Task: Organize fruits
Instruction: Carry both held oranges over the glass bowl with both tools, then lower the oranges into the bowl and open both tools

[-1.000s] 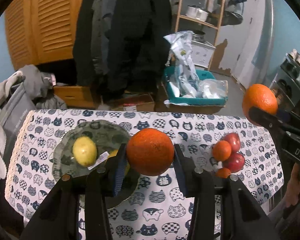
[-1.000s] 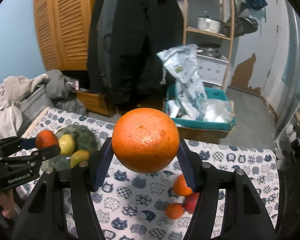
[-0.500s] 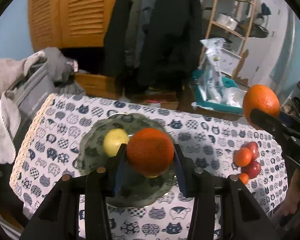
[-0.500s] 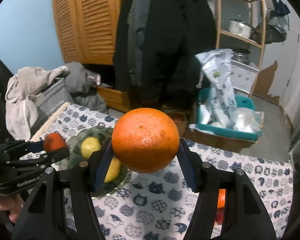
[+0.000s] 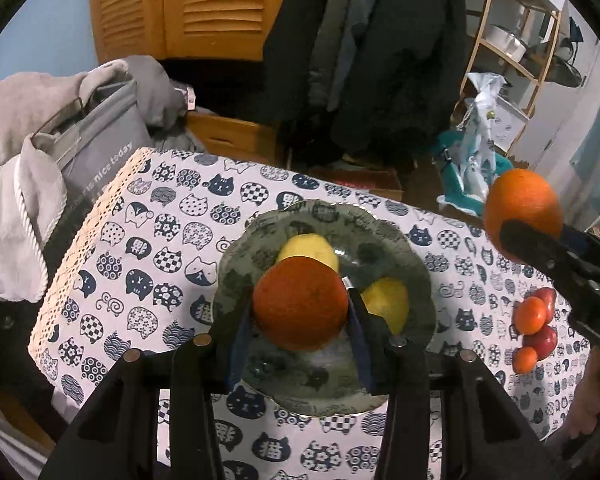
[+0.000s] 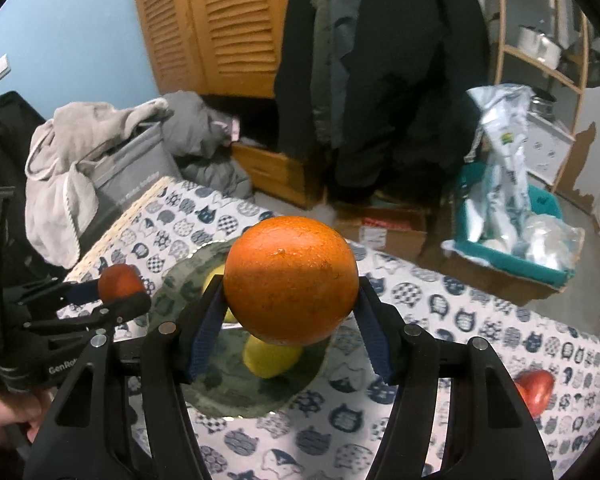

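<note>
I have a dark, reddish-orange round orange [image 5: 300,303] clamped between the blue pads of my left gripper [image 5: 300,312], at the centre of the left wrist view. In the picture it sits in front of the mottled grey-green ceramic plate [image 5: 416,268], where two yellow lemons [image 5: 386,304] already lie. My right gripper [image 6: 291,308] is clenched on a brighter, larger orange [image 6: 291,280], mid-frame in the right wrist view, which also overlaps that plate [image 6: 236,388]. The plate stands on the white cat-print tablecloth [image 5: 148,240]. At the right edge of the left view a small cluster of red and orange fruits [image 5: 534,328] waits on the cloth.

As I judge it, both oranges are headed for the same plate, so my two tongs could knock together over it. The lemons take up the centre and right side of the plate; an orange let go on top of them could roll off over the rim and across the cloth. Letting go while tilted or too high would make that likelier.
</note>
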The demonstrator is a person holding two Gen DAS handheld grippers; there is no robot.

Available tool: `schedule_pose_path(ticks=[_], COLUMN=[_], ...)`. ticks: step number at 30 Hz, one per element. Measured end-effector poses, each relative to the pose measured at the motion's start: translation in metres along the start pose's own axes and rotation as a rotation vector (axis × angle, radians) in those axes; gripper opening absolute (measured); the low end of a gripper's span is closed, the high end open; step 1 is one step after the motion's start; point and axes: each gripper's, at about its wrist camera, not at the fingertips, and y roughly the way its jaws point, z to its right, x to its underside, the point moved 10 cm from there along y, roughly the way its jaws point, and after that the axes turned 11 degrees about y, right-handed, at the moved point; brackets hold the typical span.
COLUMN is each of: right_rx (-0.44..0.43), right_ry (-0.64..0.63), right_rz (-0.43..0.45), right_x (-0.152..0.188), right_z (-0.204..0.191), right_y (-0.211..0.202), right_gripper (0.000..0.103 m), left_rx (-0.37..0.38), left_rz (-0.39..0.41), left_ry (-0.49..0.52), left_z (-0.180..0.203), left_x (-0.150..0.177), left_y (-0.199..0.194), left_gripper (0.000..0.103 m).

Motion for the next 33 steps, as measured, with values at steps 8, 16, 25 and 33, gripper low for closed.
schedule_pose_path(ticks=[8,16,25,33], right_rx=[-0.037,-0.033,-0.009,-0.014], right_ry=[-0.005,0.012,0.009,0.042], right_rz=[-0.088,-0.164,-0.218,-0.245], right_x=[0.015,0.029,0.042,0.047], right_z=[-0.019,-0.014,-0.005,0.0], right_y=[0.047,0.085,0.111,0.124], right_gripper=[0.063,0.063,0.063,0.064], left_rx=[0.003,0.001,0.01,0.003], left_rz=[-0.079,-0.127,-0.164,-0.159], left_ry=[-0.017,-0.048,-0.097,-0.082], left_z=[-0.017,-0.028,-0.032,-0.031], left_x=[0.018,0.026,0.028,0.024], left_y=[0.035,0.061,0.08,0.081], left_gripper=[0.045,0.045,0.045,0.047])
